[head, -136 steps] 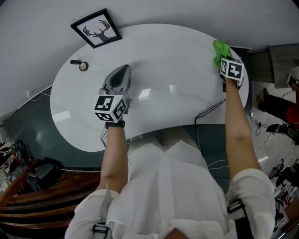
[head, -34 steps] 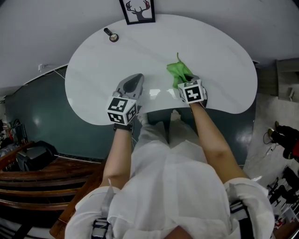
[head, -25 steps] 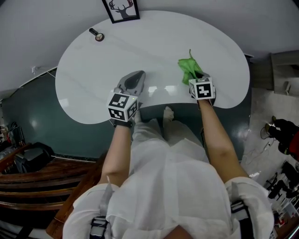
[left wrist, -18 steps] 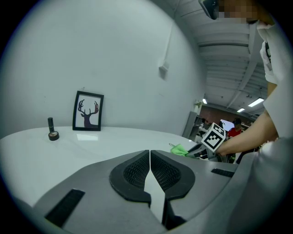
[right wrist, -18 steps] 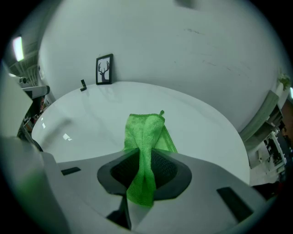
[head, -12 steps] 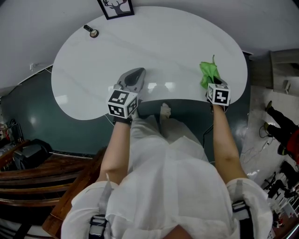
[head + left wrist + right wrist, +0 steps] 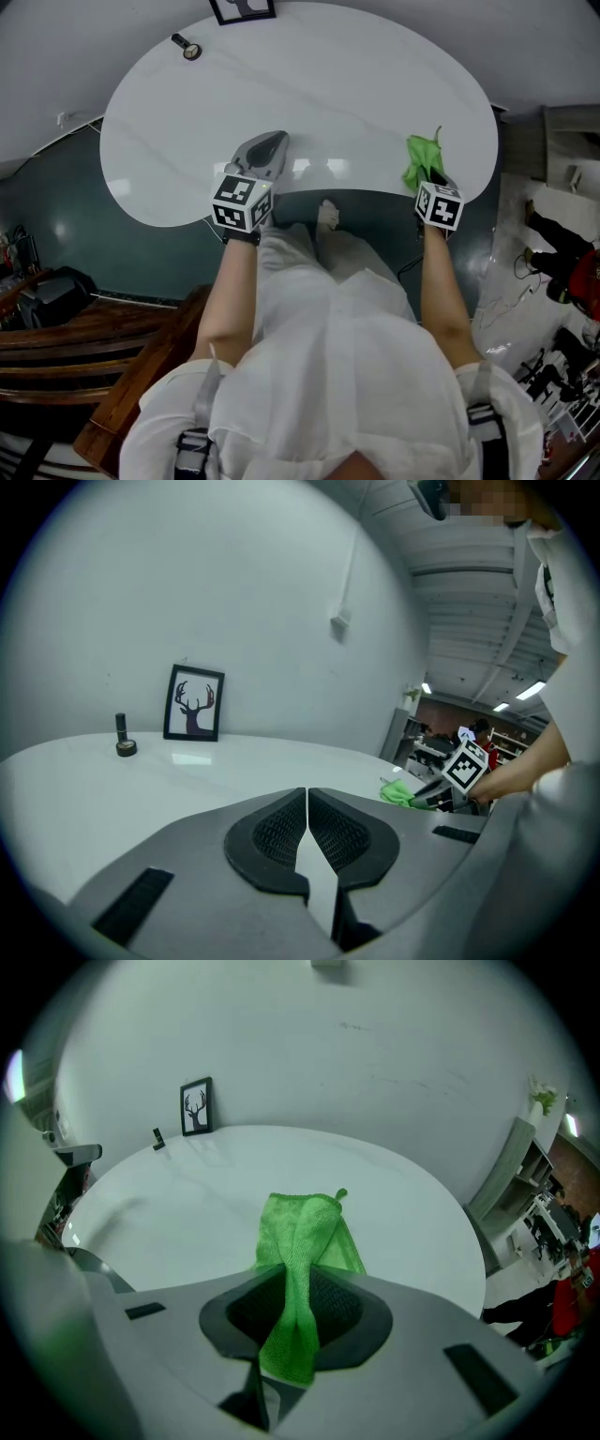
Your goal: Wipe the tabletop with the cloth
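Observation:
A green cloth lies bunched on the white oval tabletop near its front right edge. My right gripper is shut on the cloth's near end; in the right gripper view the cloth runs pinched between the jaws and spreads out on the table ahead. My left gripper rests at the table's front edge, left of centre, shut with nothing in it. The left gripper view shows its jaws pressed together, with the green cloth and the right gripper far off to the right.
A framed deer picture leans on the wall at the table's back. A small dark round object stands at the back left. A curved cut-out in the table's front edge holds my legs. Wooden steps lie lower left.
My right gripper has dragged the green cloth along the front of the table from near the centre toward the right edge. The left gripper has stayed at the front edge.

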